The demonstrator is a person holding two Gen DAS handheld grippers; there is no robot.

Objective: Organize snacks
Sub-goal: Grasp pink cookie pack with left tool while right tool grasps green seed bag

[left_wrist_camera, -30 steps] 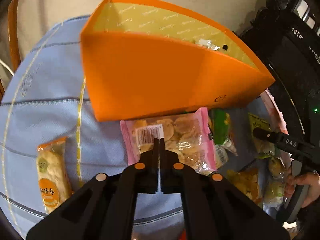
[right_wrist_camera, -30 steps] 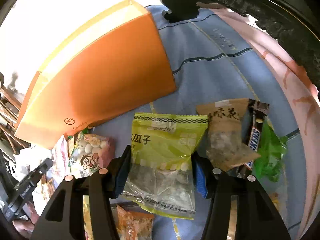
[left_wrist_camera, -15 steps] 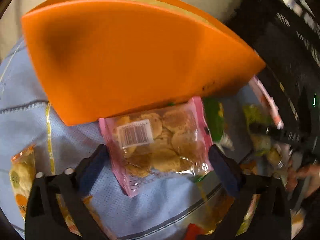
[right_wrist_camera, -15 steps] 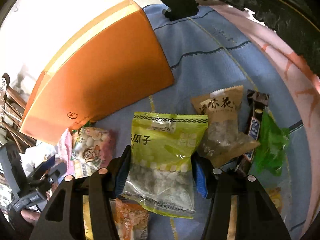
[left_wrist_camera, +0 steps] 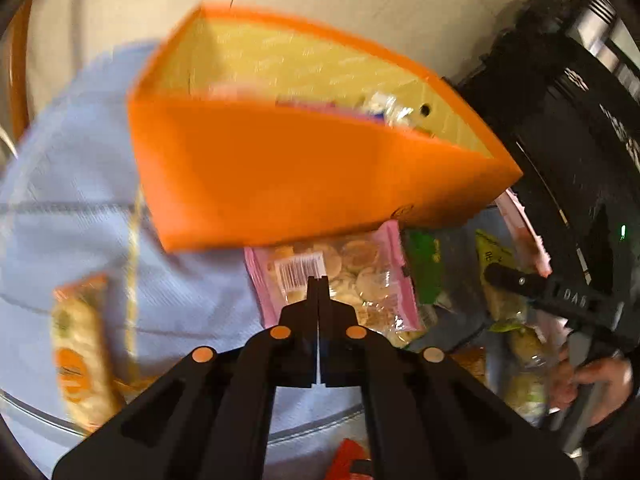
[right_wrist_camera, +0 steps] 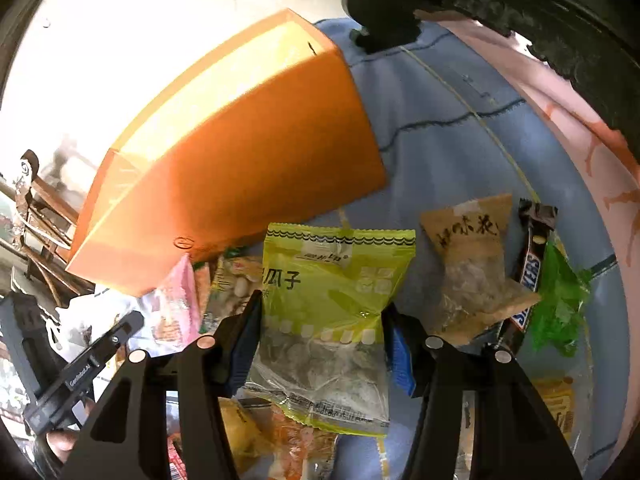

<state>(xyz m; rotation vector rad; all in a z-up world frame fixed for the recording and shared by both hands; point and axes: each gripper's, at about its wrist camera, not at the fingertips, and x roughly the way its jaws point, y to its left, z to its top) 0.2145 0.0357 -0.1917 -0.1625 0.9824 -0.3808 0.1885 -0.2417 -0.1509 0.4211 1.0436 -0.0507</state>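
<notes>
Right wrist view: the right gripper (right_wrist_camera: 322, 320) grips a green packet (right_wrist_camera: 334, 292) between its pads, just in front of the orange box (right_wrist_camera: 240, 184).
The left gripper (left_wrist_camera: 318, 280), jaws pressed together and holding nothing, hangs over a pink cookie bag (left_wrist_camera: 344, 276) beside the box on the blue cloth (left_wrist_camera: 68, 208); other snacks lie around.
</notes>
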